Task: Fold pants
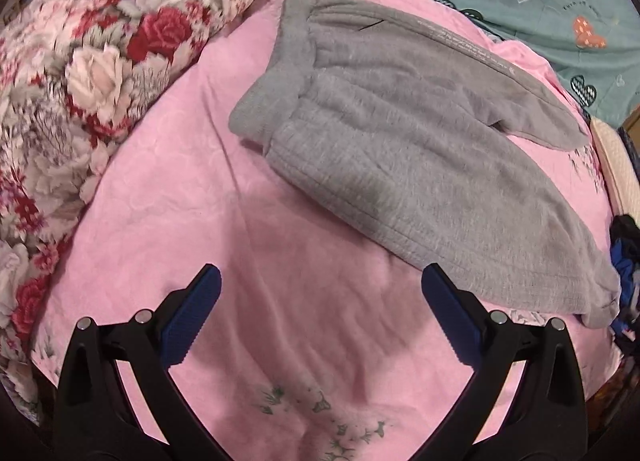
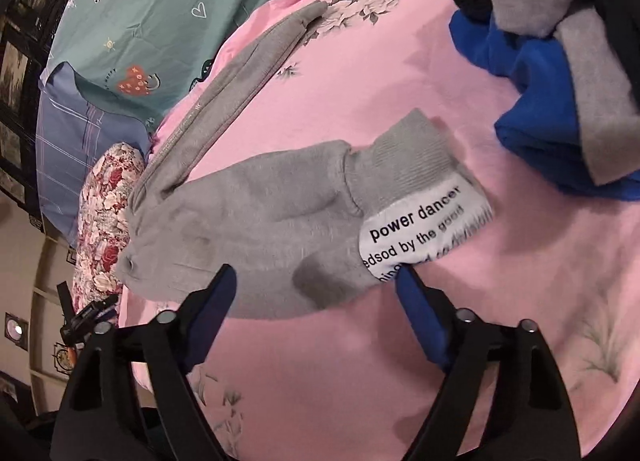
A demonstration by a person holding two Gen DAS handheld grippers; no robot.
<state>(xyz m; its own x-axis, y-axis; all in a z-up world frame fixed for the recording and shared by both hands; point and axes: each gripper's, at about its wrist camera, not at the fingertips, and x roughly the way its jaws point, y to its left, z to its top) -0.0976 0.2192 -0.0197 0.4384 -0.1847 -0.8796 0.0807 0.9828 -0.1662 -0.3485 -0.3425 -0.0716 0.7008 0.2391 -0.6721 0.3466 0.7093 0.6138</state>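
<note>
Grey fleece pants (image 1: 400,133) lie flat on a pink bedsheet (image 1: 200,201), waistband at the upper left, the two legs running to the lower right. My left gripper (image 1: 320,281) is open and empty, above the sheet just short of the near leg. In the right wrist view the near leg (image 2: 260,221) ends in a ribbed cuff (image 2: 408,165) with a white printed patch (image 2: 424,229). My right gripper (image 2: 316,273) is open, its fingers on either side of the leg's near edge beside the cuff. The far leg (image 2: 240,73) stretches away.
A rolled floral quilt (image 1: 100,73) lies along the left. A teal heart-print cover (image 1: 540,1) is at the back. A heap of blue, grey and dark clothes (image 2: 560,81) sits on the sheet beyond the cuff.
</note>
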